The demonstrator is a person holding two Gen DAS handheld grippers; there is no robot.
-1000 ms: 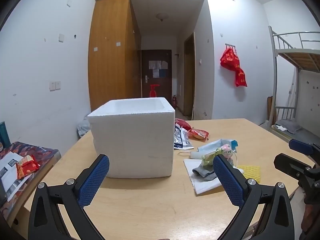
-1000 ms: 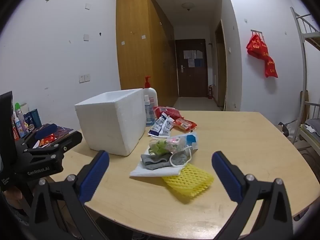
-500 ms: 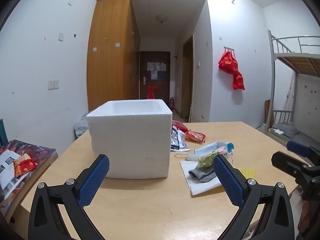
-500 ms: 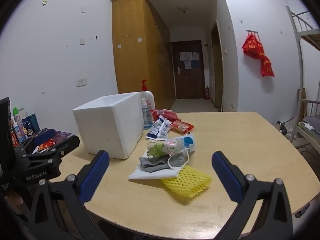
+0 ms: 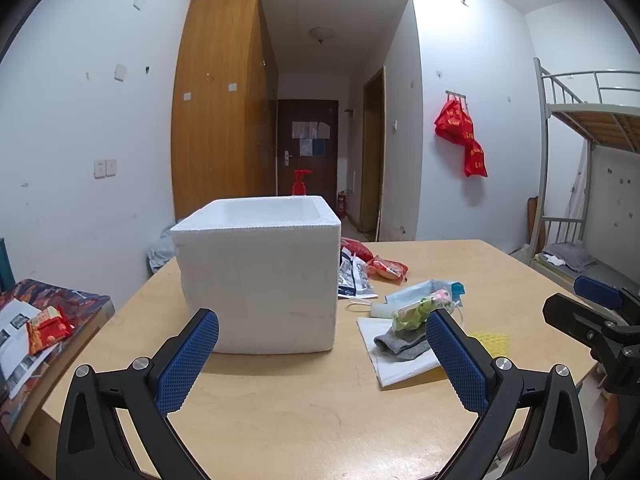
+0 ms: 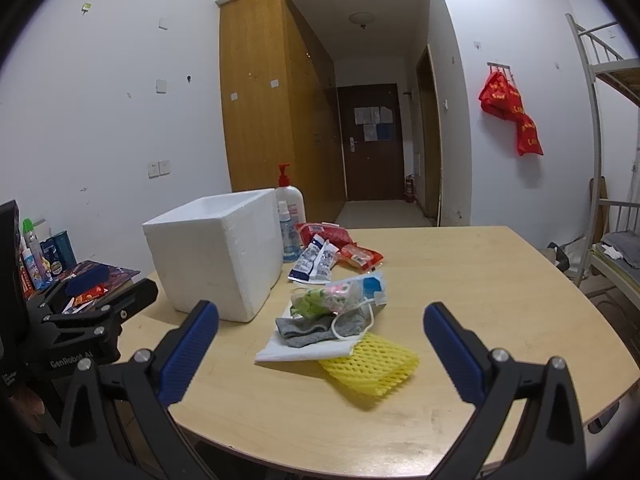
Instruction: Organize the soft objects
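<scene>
Soft objects (image 6: 332, 320) heaped on worktop (image 6: 480, 280) appear light and limp; grasp yellow foam netting (image 6: 370, 368) mid-body; both tongs (image 5: 322, 356) (image 6: 320, 350) gape, empty.

The white foam box (image 5: 256, 272) stands open-topped on the wooden table (image 5: 304, 408), and nothing overhangs its mouth. In front of the box the tabletop is bare to the near edge. Right of the box, a small pile blocks the surface: a grey sock (image 6: 316, 326) on a white cloth (image 6: 296, 350), a clear packet (image 6: 340, 292) on top, a yellow foam net (image 6: 370, 364) at the pile's near side. Behind the box stands a pump bottle (image 6: 290, 208), with a small spray bottle (image 6: 289, 232) beside it; snack packets (image 6: 340, 248) lie right of these. Far right of the box, beyond the pile, the table lies open.
</scene>
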